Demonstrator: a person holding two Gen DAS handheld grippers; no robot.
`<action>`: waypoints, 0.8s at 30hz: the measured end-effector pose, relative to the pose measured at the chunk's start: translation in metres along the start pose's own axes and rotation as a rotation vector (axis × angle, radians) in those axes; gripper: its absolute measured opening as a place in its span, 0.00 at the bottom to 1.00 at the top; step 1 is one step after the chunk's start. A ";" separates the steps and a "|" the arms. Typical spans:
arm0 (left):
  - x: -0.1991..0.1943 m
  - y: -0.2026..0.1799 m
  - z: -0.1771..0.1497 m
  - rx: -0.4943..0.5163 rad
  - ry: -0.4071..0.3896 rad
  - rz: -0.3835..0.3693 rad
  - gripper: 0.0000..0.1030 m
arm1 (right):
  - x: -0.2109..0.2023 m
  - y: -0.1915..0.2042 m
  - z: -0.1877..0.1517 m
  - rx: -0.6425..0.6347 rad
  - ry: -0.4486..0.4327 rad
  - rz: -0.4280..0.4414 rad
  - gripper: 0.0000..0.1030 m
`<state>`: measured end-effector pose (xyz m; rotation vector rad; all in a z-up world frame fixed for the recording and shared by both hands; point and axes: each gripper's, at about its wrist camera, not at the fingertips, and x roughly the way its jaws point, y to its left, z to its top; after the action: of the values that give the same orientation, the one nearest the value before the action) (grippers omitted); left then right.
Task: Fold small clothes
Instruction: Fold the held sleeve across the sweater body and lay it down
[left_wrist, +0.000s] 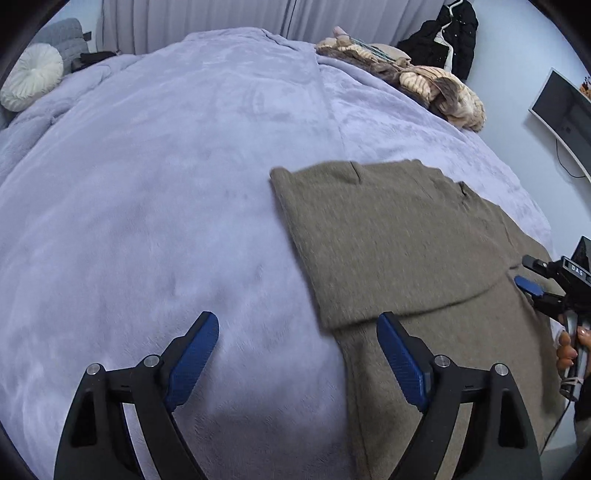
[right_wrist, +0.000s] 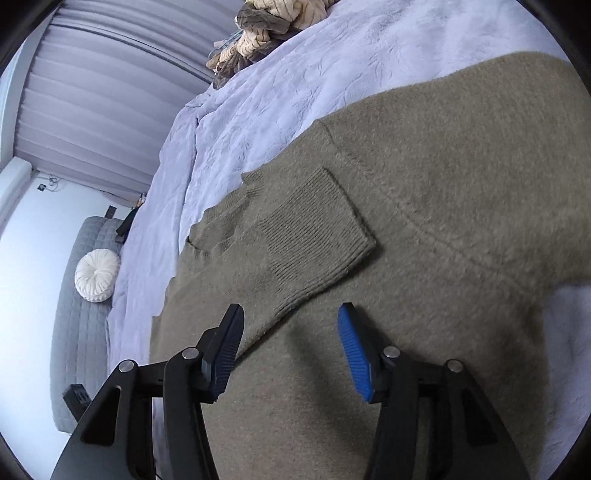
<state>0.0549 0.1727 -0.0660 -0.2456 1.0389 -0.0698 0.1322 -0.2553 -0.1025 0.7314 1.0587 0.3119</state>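
An olive-brown knit sweater (left_wrist: 391, 236) lies flat on the lavender bed cover (left_wrist: 166, 203), with one part folded over its body. In the right wrist view the sweater (right_wrist: 443, 184) fills the frame and a ribbed sleeve cuff (right_wrist: 314, 229) lies across it. My left gripper (left_wrist: 297, 325) is open and empty, over the cover at the sweater's near left edge. My right gripper (right_wrist: 291, 317) is open and empty, just above the sweater below the cuff. It also shows at the right edge of the left wrist view (left_wrist: 532, 280), held by a hand.
A pile of beige and brown clothes (left_wrist: 424, 81) lies at the far side of the bed. A round white cushion (left_wrist: 31, 81) sits on a grey chair. A black jacket (left_wrist: 447, 40) hangs by the wall, and a monitor (left_wrist: 561, 107) stands at the right.
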 end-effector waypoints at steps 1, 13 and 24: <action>0.004 -0.002 -0.001 -0.014 0.010 -0.012 0.85 | 0.003 0.000 -0.002 0.007 -0.001 0.005 0.55; 0.033 -0.002 0.005 -0.103 0.020 0.042 0.50 | 0.013 -0.005 -0.006 0.013 -0.052 -0.158 0.00; 0.030 -0.004 0.008 -0.111 0.022 0.060 0.50 | 0.023 -0.022 0.016 0.152 -0.041 0.067 0.27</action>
<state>0.0774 0.1650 -0.0862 -0.3150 1.0723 0.0399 0.1554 -0.2643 -0.1283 0.9080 1.0284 0.2749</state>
